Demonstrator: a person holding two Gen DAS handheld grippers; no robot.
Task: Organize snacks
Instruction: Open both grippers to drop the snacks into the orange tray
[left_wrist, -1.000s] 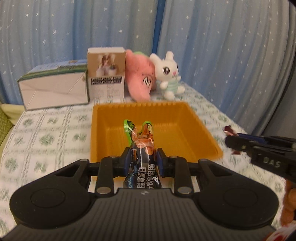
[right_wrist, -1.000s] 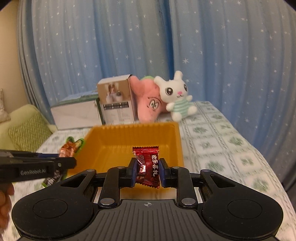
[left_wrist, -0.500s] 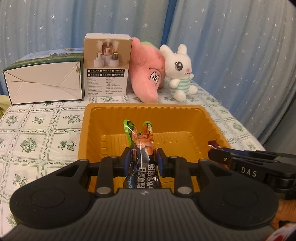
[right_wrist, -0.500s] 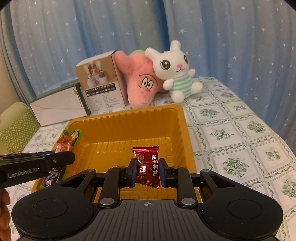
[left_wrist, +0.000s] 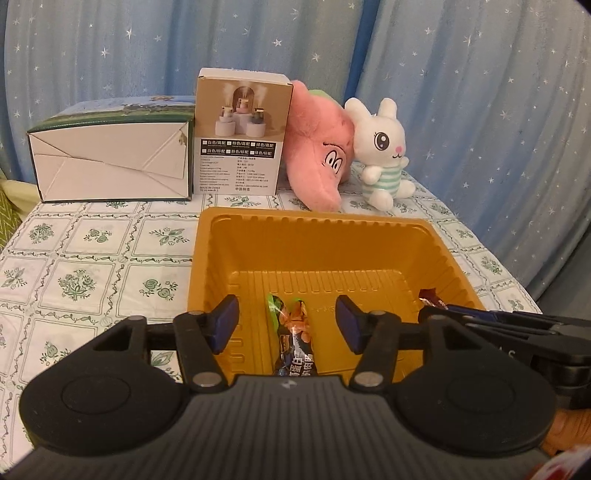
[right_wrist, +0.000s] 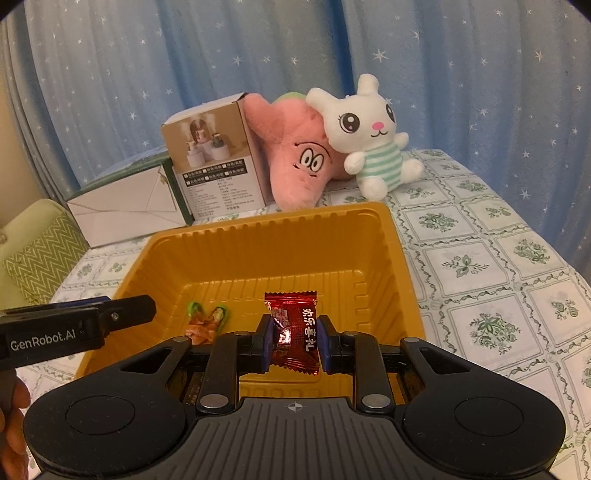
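An orange plastic tray (left_wrist: 314, 236) (right_wrist: 266, 236) sits on the patterned tablecloth. My left gripper (left_wrist: 286, 319) is open over the tray's near side; a dark snack packet with orange and green ends (left_wrist: 295, 343) lies loose between its fingers on the tray floor. That packet also shows in the right wrist view (right_wrist: 207, 323). My right gripper (right_wrist: 294, 338) is shut on a red candy wrapper (right_wrist: 295, 336) and holds it above the tray's near right part. The right gripper also shows in the left wrist view (left_wrist: 480, 321).
Behind the tray stand a white and green box (left_wrist: 110, 162), a brown product box (left_wrist: 240, 136), a pink plush (left_wrist: 317, 155) and a white bunny plush (left_wrist: 384, 155). Blue starred curtains hang behind. A green cushion (right_wrist: 37, 254) lies to the left.
My left gripper opened and let go of the dark packet, which now rests in the tray. Both grippers moved forward and down over the tray. The right stays shut on the red candy.
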